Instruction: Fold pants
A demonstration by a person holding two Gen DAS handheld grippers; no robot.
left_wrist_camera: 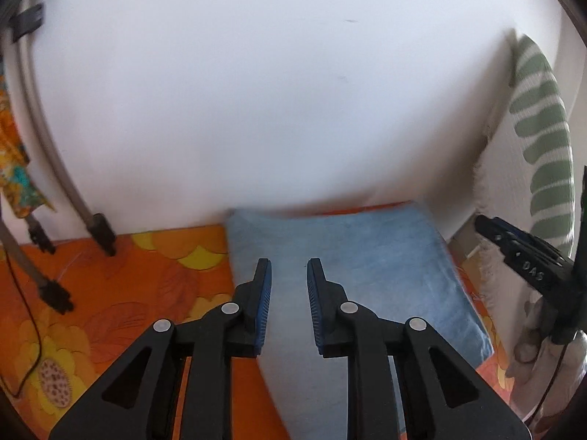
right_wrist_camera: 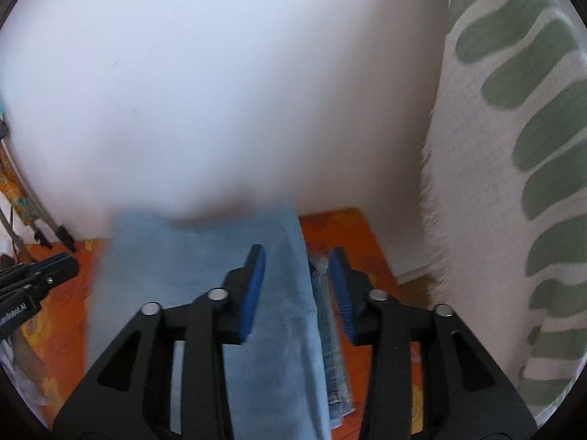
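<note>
One folded pair of light-blue denim pants (left_wrist_camera: 341, 256) lay on the orange floral-patterned surface (left_wrist_camera: 121, 293) against a white wall (left_wrist_camera: 256, 91). Two black, blue-padded claws, left (left_wrist_camera: 289, 267) and right (right_wrist_camera: 296, 256), hovered over the cloth, both released, jaws apart.

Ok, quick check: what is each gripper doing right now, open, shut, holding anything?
Left gripper: open, above the blue pants, gripping nothing.
Right gripper: open, pants edge between its fingers, pads not pressing it.
</note>
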